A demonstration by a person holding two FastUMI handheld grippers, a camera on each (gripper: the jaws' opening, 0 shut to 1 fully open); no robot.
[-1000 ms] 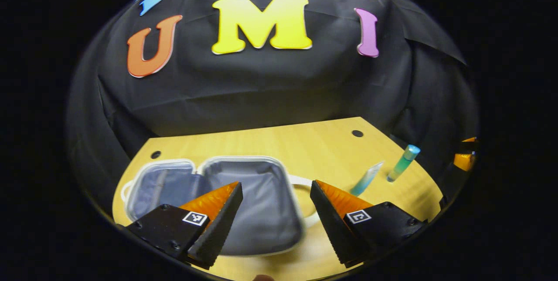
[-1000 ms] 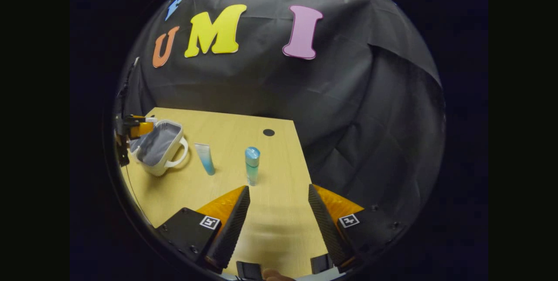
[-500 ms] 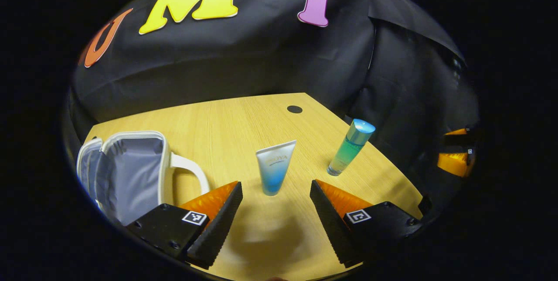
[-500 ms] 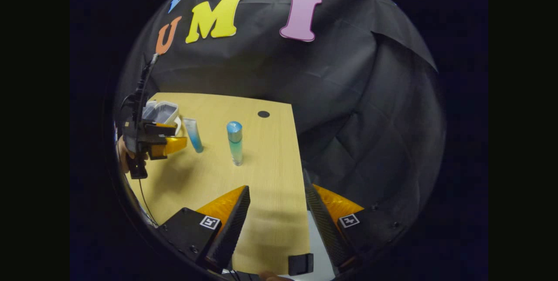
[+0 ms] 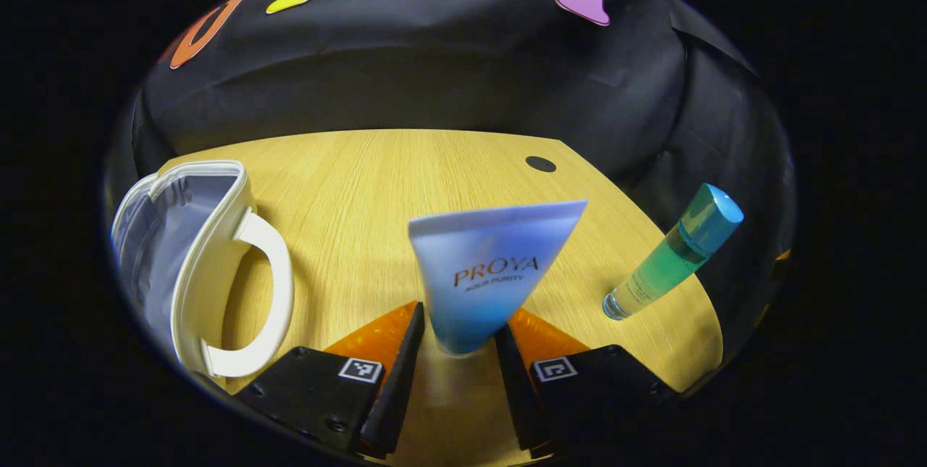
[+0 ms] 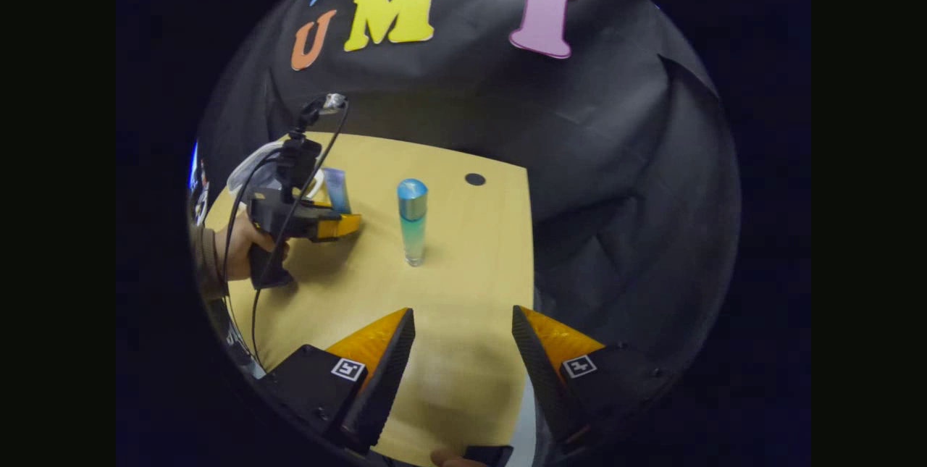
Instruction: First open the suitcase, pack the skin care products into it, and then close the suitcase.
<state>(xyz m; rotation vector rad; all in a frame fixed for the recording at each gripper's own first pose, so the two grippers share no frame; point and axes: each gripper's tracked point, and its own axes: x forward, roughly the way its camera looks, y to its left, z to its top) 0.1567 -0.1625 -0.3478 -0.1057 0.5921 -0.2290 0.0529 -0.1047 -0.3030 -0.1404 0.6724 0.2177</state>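
Booth: black cloth wall behind a wooden table (image 5: 362, 184), which we see across the middle of both views.

Suitcase (image 5: 185, 257): at the left edge of the left gripper view we find it open, its grey lining showing and its white handle (image 5: 264, 293) arching toward centre frame.

Tube (image 5: 489, 271): standing cap-down at lower centre of the left gripper view, wide flat end up, blue fading to white.

Left gripper (image 5: 452, 373): we see its two fingers narrowed on either side of the tube's lower end, touching or nearly so; whether both press on it, we cannot tell. In the right gripper view it sits at centre left (image 6: 347, 224), held by a hand (image 6: 235, 246), with the tube (image 6: 335, 188) at its tip.

Bottle (image 5: 673, 253): leaning at the right of the left gripper view; upright at upper centre of the right gripper view (image 6: 413, 221), clear of the tube.

Right gripper (image 6: 460, 362): we see it spread wide at the bottom of its own view, above bare table, grasping nothing.
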